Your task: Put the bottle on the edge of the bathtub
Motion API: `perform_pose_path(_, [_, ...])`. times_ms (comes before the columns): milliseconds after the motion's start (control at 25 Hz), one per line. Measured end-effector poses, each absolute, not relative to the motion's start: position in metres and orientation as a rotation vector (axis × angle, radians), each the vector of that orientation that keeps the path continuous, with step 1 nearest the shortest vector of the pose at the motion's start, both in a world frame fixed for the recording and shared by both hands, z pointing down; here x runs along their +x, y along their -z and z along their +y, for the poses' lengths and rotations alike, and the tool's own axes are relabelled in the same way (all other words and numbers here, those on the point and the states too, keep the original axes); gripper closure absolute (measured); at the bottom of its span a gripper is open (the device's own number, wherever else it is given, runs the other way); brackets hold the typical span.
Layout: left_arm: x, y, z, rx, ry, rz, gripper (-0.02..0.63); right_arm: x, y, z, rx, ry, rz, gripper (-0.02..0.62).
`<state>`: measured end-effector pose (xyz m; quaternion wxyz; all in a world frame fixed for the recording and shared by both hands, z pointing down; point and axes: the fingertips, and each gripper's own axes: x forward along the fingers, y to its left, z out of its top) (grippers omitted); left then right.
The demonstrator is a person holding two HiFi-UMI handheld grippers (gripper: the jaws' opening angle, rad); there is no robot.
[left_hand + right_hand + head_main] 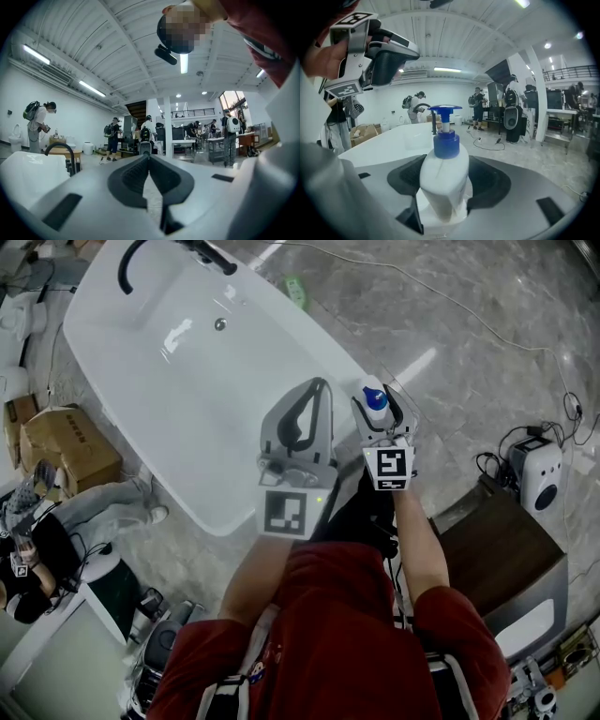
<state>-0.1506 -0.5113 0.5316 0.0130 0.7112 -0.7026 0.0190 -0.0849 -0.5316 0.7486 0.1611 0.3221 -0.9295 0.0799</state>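
Observation:
A white pump bottle (444,180) with a blue pump head (375,399) stands upright between the jaws of my right gripper (443,192), which is shut on its body. In the head view that gripper (380,412) hovers by the right rim of the white bathtub (309,338), near its close end. My left gripper (322,385) hangs beside it over the tub, shut with nothing in it; its fingertips (149,157) meet. The tub's rim (393,140) runs away behind the bottle on the left.
A black faucet (141,259) arches over the tub's far end. Cardboard boxes (66,442) and a seated person's legs (103,504) lie left of the tub. A dark wooden cabinet (497,549) and a white device (542,474) with cables stand at the right.

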Motion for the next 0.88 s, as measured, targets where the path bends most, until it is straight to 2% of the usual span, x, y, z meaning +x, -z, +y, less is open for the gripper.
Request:
perform_pose_path(400, [-0.152, -0.531, -0.526, 2.229, -0.061, -2.157, 0.588, -0.094, -0.754, -0.541, 0.88, -0.232, -2.603, 0.242])
perform_pose_path(880, [-0.153, -0.501, -0.524, 2.274, -0.006, -2.172, 0.588, -0.08, -0.721, -0.543, 0.966, -0.241, -2.602, 0.219])
